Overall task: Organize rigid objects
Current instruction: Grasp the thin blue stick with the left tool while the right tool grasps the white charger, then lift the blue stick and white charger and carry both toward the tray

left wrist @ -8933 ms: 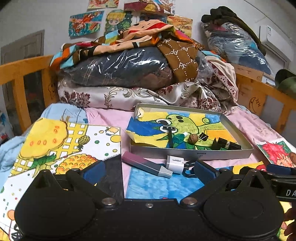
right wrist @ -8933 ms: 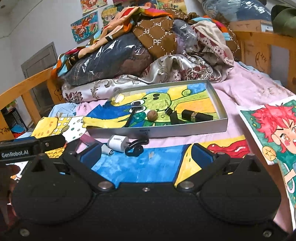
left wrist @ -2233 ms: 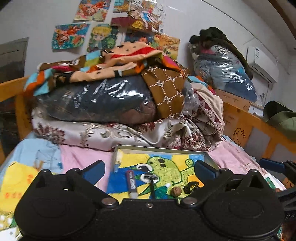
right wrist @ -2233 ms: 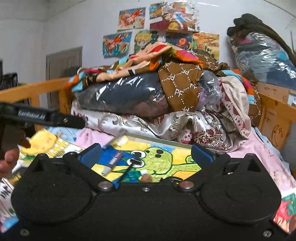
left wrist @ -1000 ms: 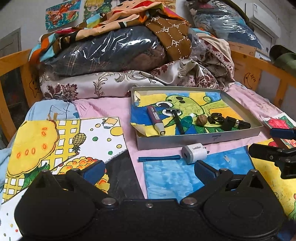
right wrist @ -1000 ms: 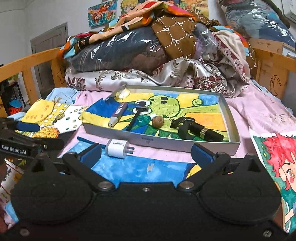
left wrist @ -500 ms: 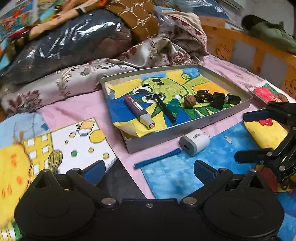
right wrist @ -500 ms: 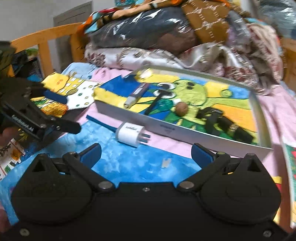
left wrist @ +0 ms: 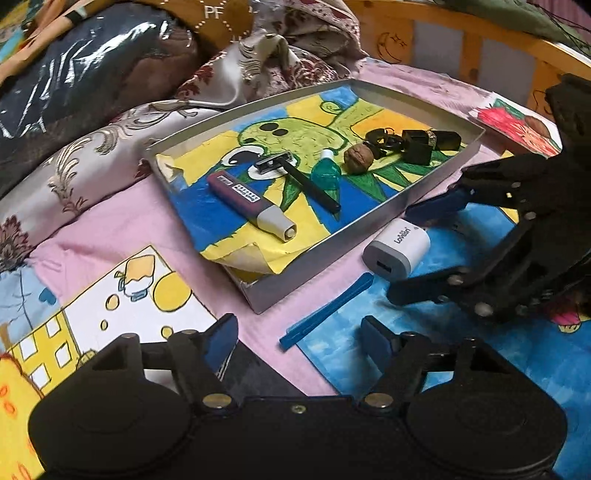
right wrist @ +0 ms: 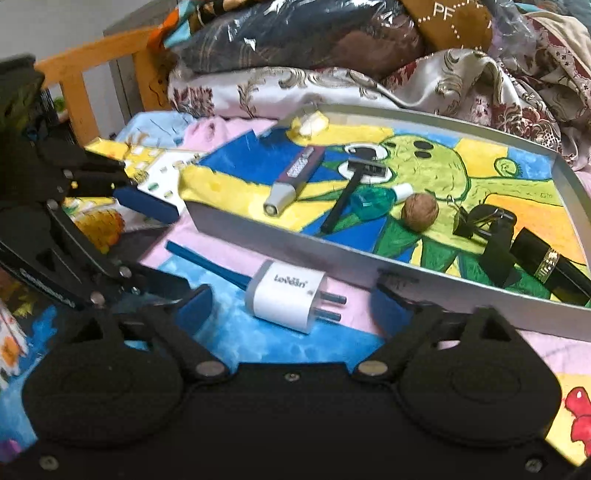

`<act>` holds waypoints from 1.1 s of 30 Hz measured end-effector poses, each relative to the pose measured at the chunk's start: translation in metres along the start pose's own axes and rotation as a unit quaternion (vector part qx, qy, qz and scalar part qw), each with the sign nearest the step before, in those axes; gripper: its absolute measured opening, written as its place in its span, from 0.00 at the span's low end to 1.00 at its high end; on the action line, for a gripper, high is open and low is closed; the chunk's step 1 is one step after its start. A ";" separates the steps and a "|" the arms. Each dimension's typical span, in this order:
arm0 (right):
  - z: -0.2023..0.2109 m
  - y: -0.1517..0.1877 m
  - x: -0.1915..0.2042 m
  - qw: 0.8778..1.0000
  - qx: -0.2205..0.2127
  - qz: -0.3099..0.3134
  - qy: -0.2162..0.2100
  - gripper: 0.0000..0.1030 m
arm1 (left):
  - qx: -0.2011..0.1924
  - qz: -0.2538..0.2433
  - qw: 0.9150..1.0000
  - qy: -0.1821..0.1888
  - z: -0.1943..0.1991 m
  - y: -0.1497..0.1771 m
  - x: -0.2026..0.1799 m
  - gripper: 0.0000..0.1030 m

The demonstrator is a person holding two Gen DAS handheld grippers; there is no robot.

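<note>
A white plug charger point(right wrist: 286, 295) lies on a blue painting in front of the grey tray point(right wrist: 280, 242). My right gripper point(right wrist: 291, 308) straddles it, jaws closing, pads clear of its sides; the left wrist view shows the same gripper point(left wrist: 400, 254) around the charger point(left wrist: 397, 249). A thin blue stick point(left wrist: 327, 312) lies beside the charger, its near end between the closing jaws of my left gripper point(left wrist: 299, 339), untouched. The tray holds a purple marker point(left wrist: 251, 201), a razor point(left wrist: 295, 173), a teal bottle point(left wrist: 325, 173), a walnut point(left wrist: 358, 157), black clips point(left wrist: 384, 140) and a black lipstick point(left wrist: 432, 142).
Painted sheets cover the pink bedspread point(left wrist: 110, 229) around the tray. Piled bedding and bagged clothes point(left wrist: 92, 74) rise behind it. A wooden bed rail point(left wrist: 461, 22) runs along the far right, and another rail point(right wrist: 81, 85) at the left.
Both grippers have dropped towards the bed and narrowed. The right one now straddles the charger and the left one has rolled and come over the blue stick's end.
</note>
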State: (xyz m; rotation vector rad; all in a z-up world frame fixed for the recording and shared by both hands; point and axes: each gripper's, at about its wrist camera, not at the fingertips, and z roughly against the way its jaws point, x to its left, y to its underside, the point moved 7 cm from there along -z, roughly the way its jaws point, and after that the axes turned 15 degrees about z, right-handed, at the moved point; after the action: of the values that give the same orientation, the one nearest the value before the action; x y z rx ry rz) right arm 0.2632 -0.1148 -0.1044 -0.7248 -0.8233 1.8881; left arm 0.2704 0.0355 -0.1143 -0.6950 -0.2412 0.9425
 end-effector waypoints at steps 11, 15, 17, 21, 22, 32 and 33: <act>0.003 0.010 -0.005 1.000 0.015 0.002 0.010 0.47 | 0.041 -0.001 0.999 0.024 -0.006 -0.007 -0.005 0.33; 0.017 0.015 -0.008 1.000 0.025 0.012 0.008 0.47 | 0.067 -0.004 0.998 0.020 -0.006 -0.009 -0.013 0.14; 0.026 0.020 -0.009 0.999 0.031 0.018 0.005 0.47 | 0.080 -0.008 0.997 0.007 -0.008 -0.009 -0.020 0.12; 0.042 0.030 -0.013 0.999 0.045 0.023 -0.003 0.47 | 0.100 -0.012 0.995 -0.003 -0.010 -0.008 -0.037 0.07; 0.047 0.033 -0.014 0.999 0.048 0.024 -0.005 0.47 | 0.107 -0.005 0.994 0.000 -0.010 -0.008 -0.042 0.05; 0.093 0.060 -0.020 0.998 0.058 0.028 -0.020 0.48 | 0.122 0.098 0.987 0.031 -0.007 0.008 -0.088 0.06; 0.096 0.062 -0.022 0.998 0.056 0.026 -0.017 0.48 | 0.113 0.092 0.989 0.020 -0.007 0.010 -0.092 0.08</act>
State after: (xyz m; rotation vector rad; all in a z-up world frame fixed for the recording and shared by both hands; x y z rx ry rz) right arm 0.1673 -0.1794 -0.0920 -0.6520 -0.7202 1.9818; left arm 0.2136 -0.0383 -0.1163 -0.5320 -0.0342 1.1118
